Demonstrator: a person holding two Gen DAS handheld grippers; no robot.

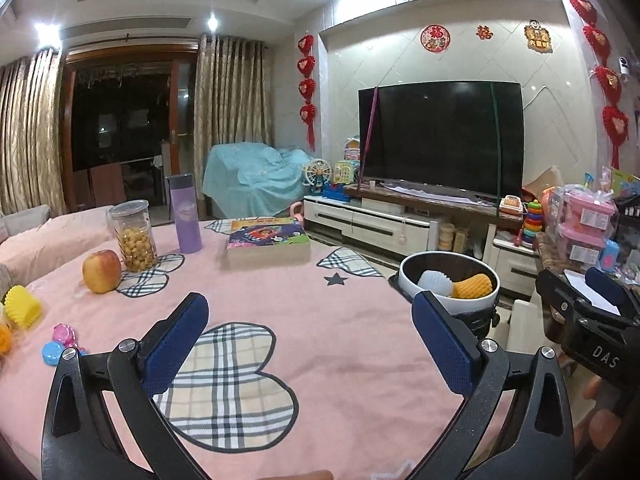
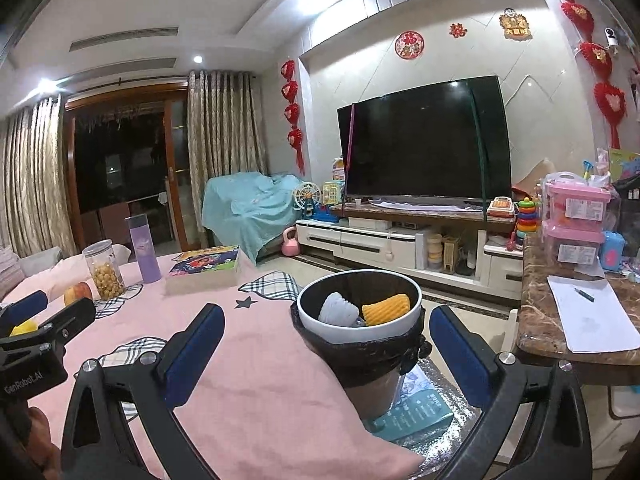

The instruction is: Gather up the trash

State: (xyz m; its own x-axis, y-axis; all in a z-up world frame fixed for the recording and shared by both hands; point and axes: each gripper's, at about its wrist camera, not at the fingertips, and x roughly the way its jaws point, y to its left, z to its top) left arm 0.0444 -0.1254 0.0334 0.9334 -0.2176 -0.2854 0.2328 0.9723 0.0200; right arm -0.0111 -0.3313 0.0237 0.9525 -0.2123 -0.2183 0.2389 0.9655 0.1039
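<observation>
A white-rimmed trash bin (image 2: 400,326) with a black liner stands just off the pink table's right edge. Inside lie a white foam wrapper (image 2: 338,310) and an orange foam wrapper (image 2: 386,308). The bin also shows in the left wrist view (image 1: 408,280). My right gripper (image 2: 326,344) is open and empty, just before the bin. My left gripper (image 1: 310,332) is open and empty above the pink tablecloth (image 1: 320,312). A yellow foam wrapper (image 1: 22,306) lies at the table's far left beside small pink and blue toys (image 1: 60,342).
On the table stand an apple (image 1: 101,271), a snack jar (image 1: 134,236), a purple bottle (image 1: 186,216) and a book (image 1: 268,238). A marble side table (image 2: 576,320) with paper and boxes is at the right. A TV (image 1: 440,140) and cabinet stand behind.
</observation>
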